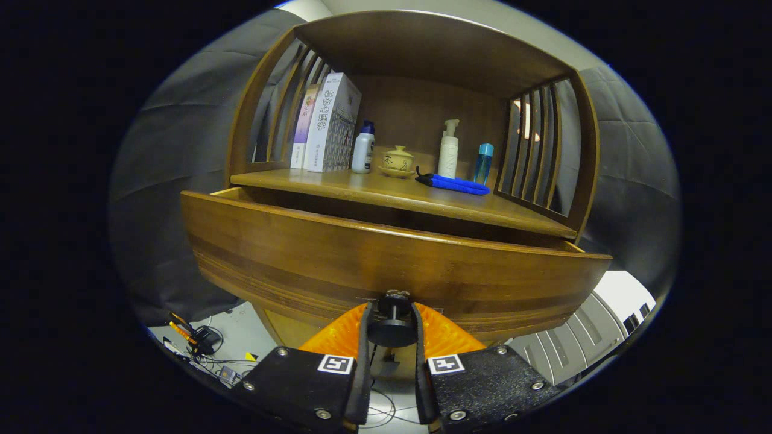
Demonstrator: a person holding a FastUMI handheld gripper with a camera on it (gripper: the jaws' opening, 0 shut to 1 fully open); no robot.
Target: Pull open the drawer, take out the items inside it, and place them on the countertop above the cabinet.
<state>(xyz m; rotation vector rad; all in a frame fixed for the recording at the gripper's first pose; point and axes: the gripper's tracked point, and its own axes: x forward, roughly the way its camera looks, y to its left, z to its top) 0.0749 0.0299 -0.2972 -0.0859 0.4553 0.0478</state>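
Observation:
A wooden cabinet's drawer (338, 253) stands pulled part way out, its curved front close ahead of me. My gripper (391, 319) is shut on the drawer's dark round knob (392, 328), one finger on each side of it. The drawer's inside is hidden behind its front panel. Above the drawer lies the wooden countertop (374, 193), under the cabinet's roof. On it stand two books (322, 123), a white bottle with a blue cap (363, 149), a small lidded cup on a saucer (397, 161), a white pump bottle (447, 149), a blue bottle (483, 163) and a flat blue item (453, 183).
Slatted wooden side panels (537, 144) close the countertop left and right. Cables and small tools (199, 340) lie on the floor below left. A white ribbed object (579, 337) stands low on the right.

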